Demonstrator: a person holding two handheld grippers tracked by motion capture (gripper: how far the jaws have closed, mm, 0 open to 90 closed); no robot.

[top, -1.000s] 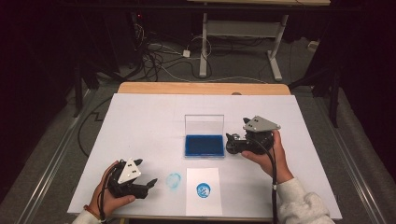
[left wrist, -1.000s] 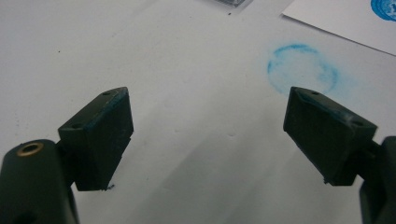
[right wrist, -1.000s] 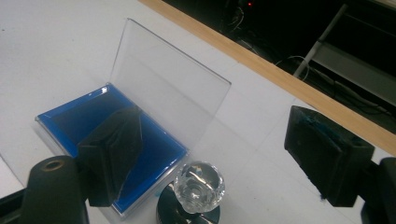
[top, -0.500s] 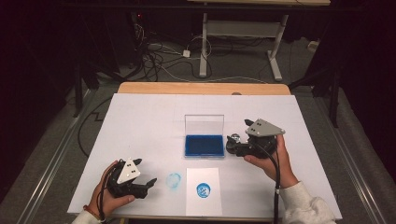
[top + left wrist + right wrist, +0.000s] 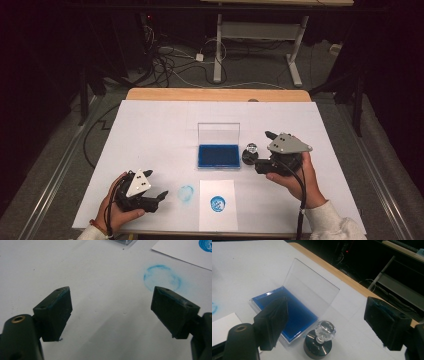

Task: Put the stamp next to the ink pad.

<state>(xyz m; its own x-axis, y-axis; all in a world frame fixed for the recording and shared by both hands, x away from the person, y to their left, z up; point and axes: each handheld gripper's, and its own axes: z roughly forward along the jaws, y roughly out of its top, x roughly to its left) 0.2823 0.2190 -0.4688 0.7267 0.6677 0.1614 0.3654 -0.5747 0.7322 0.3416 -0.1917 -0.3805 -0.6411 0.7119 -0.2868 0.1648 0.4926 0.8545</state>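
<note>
High view: my right gripper (image 5: 261,161) sits beside the stamp (image 5: 249,153), which stands upright on the table (image 5: 150,125), right of the open blue ink pad (image 5: 218,155). My left gripper (image 5: 159,197) rests near a faint blue ring smudge (image 5: 186,193), left of the stamped paper (image 5: 217,205).

Left gripper view: my jaws gape wide, having just narrowed slightly, nothing between them.

Right gripper view: my jaws stand wide apart, empty; the stamp's clear faceted knob (image 5: 325,329) appears here, just beside the pad.

L hand-held gripper (image 5: 161,198) open, R hand-held gripper (image 5: 251,161) open
</note>
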